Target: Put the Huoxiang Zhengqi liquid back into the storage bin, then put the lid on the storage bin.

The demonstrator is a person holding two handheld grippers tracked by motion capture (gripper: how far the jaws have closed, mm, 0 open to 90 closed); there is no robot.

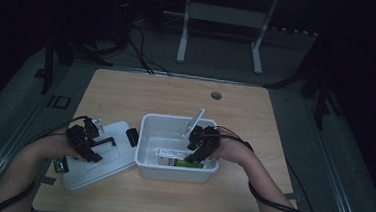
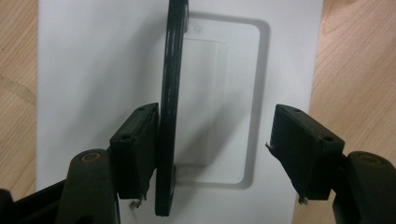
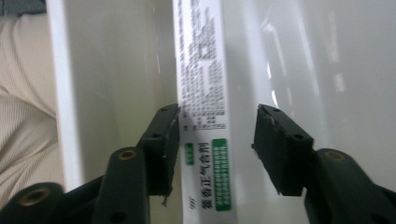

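Observation:
A white bin (image 1: 146,133) stands mid-table. In it lies a white box with a green label (image 1: 172,157). My right gripper (image 1: 199,148) reaches down into the bin, open. In the right gripper view the box (image 3: 201,70) lies between the jaws of that gripper (image 3: 217,140), against the left one with a gap to the right one. The white lid (image 1: 117,156) lies left of the bin. My left gripper (image 1: 87,143) hovers over it, open. In the left gripper view the lid's black handle (image 2: 170,93) stands upright between the jaws of this gripper (image 2: 217,140), touching the left one.
A black clip (image 1: 132,136) sits on the lid's edge nearest the bin. A round cable hole (image 1: 216,95) is in the wooden table (image 1: 127,91) at the far side. A white frame (image 1: 222,18) stands on the floor beyond the table. The bin wall (image 3: 60,93) runs close beside the box.

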